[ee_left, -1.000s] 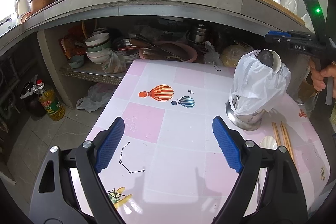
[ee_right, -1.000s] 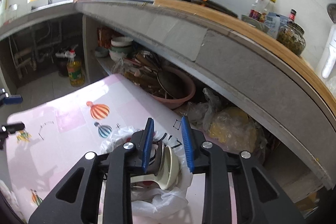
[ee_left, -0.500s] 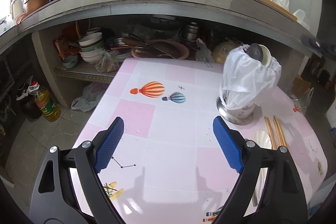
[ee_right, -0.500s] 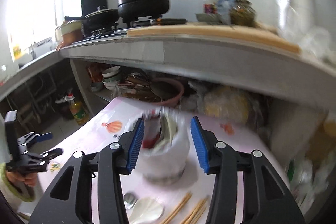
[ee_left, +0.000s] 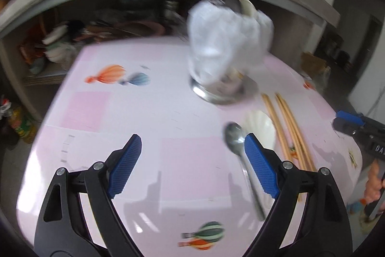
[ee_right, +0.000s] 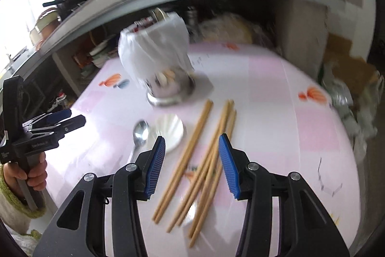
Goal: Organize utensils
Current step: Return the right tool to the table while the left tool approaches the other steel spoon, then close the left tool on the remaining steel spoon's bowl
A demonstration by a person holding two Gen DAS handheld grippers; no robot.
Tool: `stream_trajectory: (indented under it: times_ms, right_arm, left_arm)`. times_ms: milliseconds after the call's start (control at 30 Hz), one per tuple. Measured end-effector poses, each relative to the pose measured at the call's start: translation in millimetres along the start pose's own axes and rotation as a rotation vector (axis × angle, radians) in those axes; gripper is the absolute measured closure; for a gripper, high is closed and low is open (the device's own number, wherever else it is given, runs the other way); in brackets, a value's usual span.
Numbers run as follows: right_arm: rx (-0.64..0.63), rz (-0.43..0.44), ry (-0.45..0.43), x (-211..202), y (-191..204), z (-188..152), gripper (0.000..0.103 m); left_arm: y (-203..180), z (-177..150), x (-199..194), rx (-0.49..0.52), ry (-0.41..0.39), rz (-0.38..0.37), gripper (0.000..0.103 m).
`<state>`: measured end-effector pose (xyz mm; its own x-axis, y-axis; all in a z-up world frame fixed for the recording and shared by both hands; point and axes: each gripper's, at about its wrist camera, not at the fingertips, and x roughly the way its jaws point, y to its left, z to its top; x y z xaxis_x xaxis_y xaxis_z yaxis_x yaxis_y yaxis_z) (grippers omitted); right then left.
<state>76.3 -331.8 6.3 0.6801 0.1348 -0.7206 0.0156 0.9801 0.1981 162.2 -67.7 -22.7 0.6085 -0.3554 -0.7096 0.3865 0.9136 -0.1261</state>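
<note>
The right gripper [ee_right: 192, 161] hangs over the chopsticks [ee_right: 202, 160], its jaws apart and empty. In the right wrist view the bundle runs from the lower middle of the frame up toward the upper middle, so its long axis passes between the jaws and lies roughly along the line the gripper points. That is the relation the next move likely turns on: the jaws already straddle most of the sticks, and one stick lies a little apart, nearer the left jaw. The right gripper is the nearer one to them.

The left gripper [ee_left: 192, 160] also has its jaws wide apart and holds nothing. In its view the metal spoon [ee_left: 237, 143] lies just beside its right-hand jaw, bowl toward the upper frame, handle running to the lower right. A white ceramic spoon [ee_left: 261, 127] sits between the metal spoon and the chopsticks.

The chopsticks are pale wood, several loose sticks, unevenly fanned on the pink worktop [ee_right: 276, 100]. Above them in the frame stands the holder [ee_right: 166, 78], a steel cup draped with a white plastic bag, with utensils already in it. Motion blur softens both views.
</note>
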Motion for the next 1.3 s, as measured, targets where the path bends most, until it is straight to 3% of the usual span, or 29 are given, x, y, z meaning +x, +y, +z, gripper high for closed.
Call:
stream_trajectory:
  times_ms: [100, 267, 567, 1100, 1300]
  right_arm:
    - [0.031, -0.001, 0.010, 2.2, -1.7, -12.0, 0.057]
    - [0.033, 0.004, 0.014, 3.8, -0.1, -17.8, 0.057]
    - [0.074, 0.018, 0.013, 5.0, -15.3, -19.1, 0.057]
    - [0.076, 0.043, 0.022, 9.5, -15.5, -19.5, 0.057]
    - [0.065, 0.055, 0.028, 12.8, -8.2, -19.0, 0.057]
  left_arm:
    - [-21.4, -9.4, 23.4, 0.045, 0.039, -0.036, 0.020]
    - [-43.9, -14.8, 53.8, 0.110, 0.089, -0.028, 0.020]
    - [-57.6, -23.5, 88.0, 0.226, 0.162, 0.106, 0.019]
    - [-20.6, -31.8, 70.6, 0.138, 0.197, 0.156, 0.019]
    - [-6.8, -15.7, 66.4, 0.037, 0.183, 0.095, 0.019]
